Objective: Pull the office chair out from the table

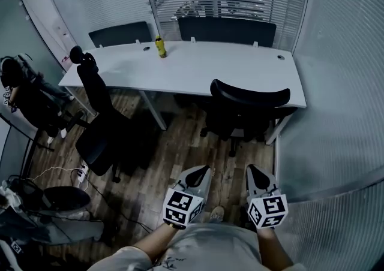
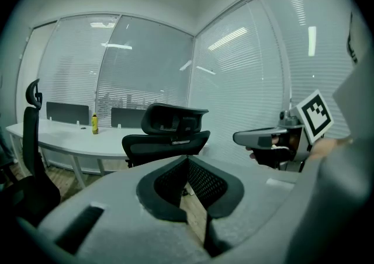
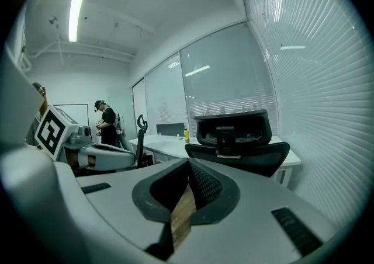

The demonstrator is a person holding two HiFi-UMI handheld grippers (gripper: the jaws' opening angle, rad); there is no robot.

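I judge the task as not yet begun. The office chair (image 1: 249,108) sits right of centre in the head view, pushed in against the near edge of the white table (image 1: 198,69), its seat tucked under the tabletop and only the backrest and part of the base showing. Nothing has hold of it.

Both grippers are at the bottom of that frame, well apart from the chair. The left gripper (image 1: 203,172) has its jaws closed together with nothing between them; its own view shows only floor past the tips. The right gripper (image 1: 254,171) is the same: jaws together and empty. What is left, as I read it, is everything: reach the backrest, open, take hold and draw the chair back toward the lower edge of the frame.

The chair is black, with a wide curved backrest and a separate headrest on a bracket above it, clearest at centre right in the right gripper view (image 3: 236,140). Legs of a star base show on the wood floor (image 1: 180,162), so I expect it to roll.

A second black chair (image 1: 96,120) stands at the left, already clear of the table, and a yellow bottle (image 1: 160,47) sits near the table's far edge.
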